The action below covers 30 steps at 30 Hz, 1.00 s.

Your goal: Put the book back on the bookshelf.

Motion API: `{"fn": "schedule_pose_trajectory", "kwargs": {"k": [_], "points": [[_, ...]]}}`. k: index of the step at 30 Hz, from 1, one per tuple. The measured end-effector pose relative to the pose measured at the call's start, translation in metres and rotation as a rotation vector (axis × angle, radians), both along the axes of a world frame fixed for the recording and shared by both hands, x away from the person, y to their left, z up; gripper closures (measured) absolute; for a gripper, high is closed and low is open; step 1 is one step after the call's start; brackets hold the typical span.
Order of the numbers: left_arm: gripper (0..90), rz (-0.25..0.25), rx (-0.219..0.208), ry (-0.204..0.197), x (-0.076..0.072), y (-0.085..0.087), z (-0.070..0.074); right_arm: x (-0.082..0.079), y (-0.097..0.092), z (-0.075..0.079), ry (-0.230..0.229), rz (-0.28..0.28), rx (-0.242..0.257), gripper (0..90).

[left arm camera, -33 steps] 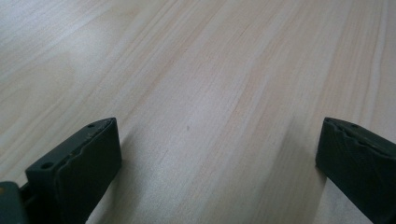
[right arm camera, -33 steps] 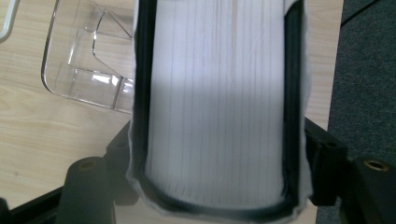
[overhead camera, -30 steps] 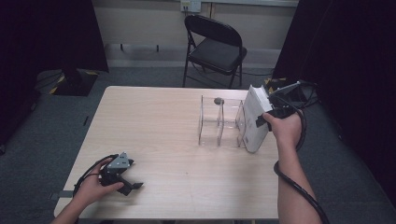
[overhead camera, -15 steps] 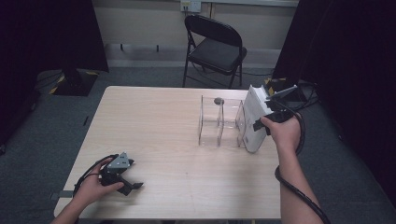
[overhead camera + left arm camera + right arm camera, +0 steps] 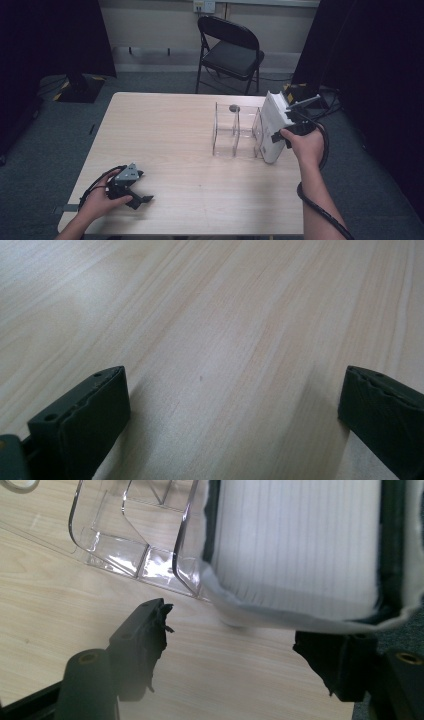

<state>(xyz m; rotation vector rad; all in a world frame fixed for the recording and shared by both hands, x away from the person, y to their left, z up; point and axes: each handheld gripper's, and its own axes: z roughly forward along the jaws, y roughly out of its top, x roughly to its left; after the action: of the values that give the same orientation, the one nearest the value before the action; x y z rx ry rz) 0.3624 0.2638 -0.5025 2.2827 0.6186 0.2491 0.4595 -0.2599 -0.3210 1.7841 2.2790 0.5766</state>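
Left gripper (image 5: 134,195) rests on table (image 5: 165,135) near front left corner, jaws wide apart, nothing between. Right gripper (image 5: 286,131), jaws just opening, parted beside white book (image 5: 272,127): upright, long axis vertical, leaning against clear acrylic rack (image 5: 235,131) at right edge.

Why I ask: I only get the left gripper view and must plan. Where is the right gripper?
Observer: The right gripper is at the table's right edge, with a white box between its jaws.
Operator: Gripping it?
Observer: No. The jaws have just been opening, and one stands clear of the box.
Operator: What's beside it?
Observer: A clear rack, close on the box's left in the high view.
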Motion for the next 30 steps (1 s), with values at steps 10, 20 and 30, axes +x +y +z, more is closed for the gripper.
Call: {"fn": "schedule_pose_trajectory", "kwargs": {"k": [10,20,30], "points": [[0.0,-0.001,-0.003,0.004,0.000,0.000,0.000,-0.006,-0.001,0.000,-0.013,-0.005,-0.006,25.6],[0.0,-0.001,-0.003,0.004,0.000,0.000,0.000,-0.012,-0.002,-0.001,-0.018,0.008,-0.002,21.5],[0.0,0.004,-0.006,-0.001,0.000,-0.001,-0.001,-0.021,-0.001,-0.008,-0.009,0.062,-0.019,15.2]]}}
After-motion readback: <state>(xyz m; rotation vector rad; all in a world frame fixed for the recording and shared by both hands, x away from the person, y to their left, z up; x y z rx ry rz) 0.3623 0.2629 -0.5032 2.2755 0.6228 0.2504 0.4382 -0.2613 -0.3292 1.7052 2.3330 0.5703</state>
